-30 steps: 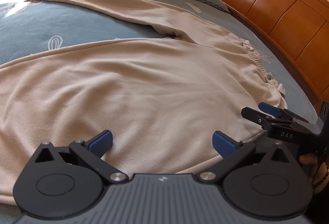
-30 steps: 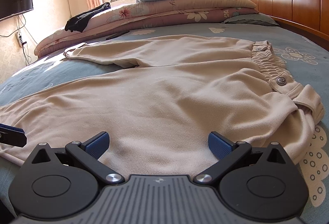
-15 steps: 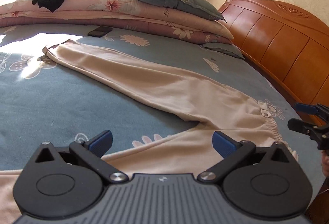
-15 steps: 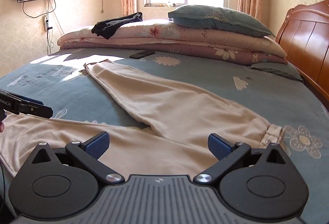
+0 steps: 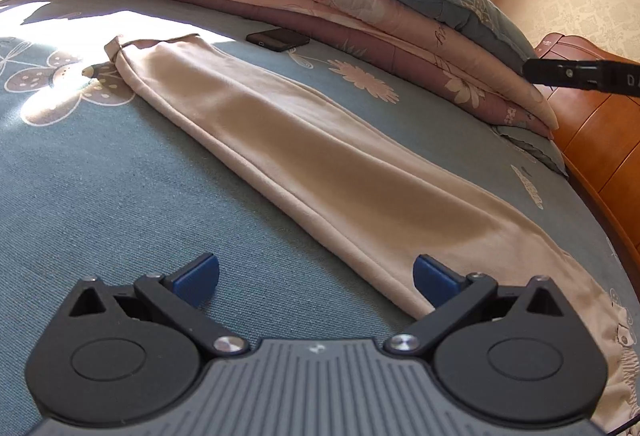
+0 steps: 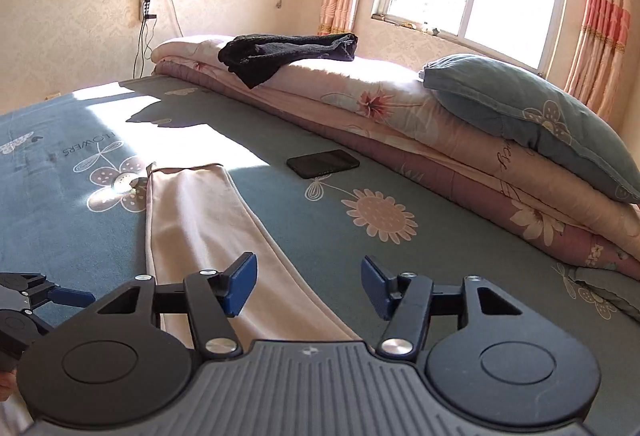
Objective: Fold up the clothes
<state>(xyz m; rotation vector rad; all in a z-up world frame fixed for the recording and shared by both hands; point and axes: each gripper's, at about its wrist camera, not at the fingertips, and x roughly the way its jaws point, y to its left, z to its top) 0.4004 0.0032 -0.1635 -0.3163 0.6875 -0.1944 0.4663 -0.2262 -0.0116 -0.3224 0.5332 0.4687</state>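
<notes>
Beige trousers lie flat on the blue flowered bedsheet (image 5: 100,196). One leg (image 5: 320,164) runs diagonally from its cuff at the far left toward the waistband at the lower right. My left gripper (image 5: 316,276) hovers open over the near edge of that leg, nothing between its pads. My right gripper (image 6: 308,284) is higher, above the same leg (image 6: 200,220), and its jaws are closing on nothing. The right gripper (image 5: 536,72) juts in at the upper right of the left wrist view. The left gripper (image 6: 68,298) shows at the lower left of the right wrist view.
A black phone (image 6: 323,163) lies on the sheet beyond the leg. Folded quilts (image 6: 380,104) line the far side, with a black garment (image 6: 288,52) and a blue pillow (image 6: 532,116) on them. A wooden headboard (image 5: 600,140) stands at right.
Both grippers have swept away from the trousers' seat and waistband toward the far leg. The right one rose and rolled, and its jaws have narrowed.
</notes>
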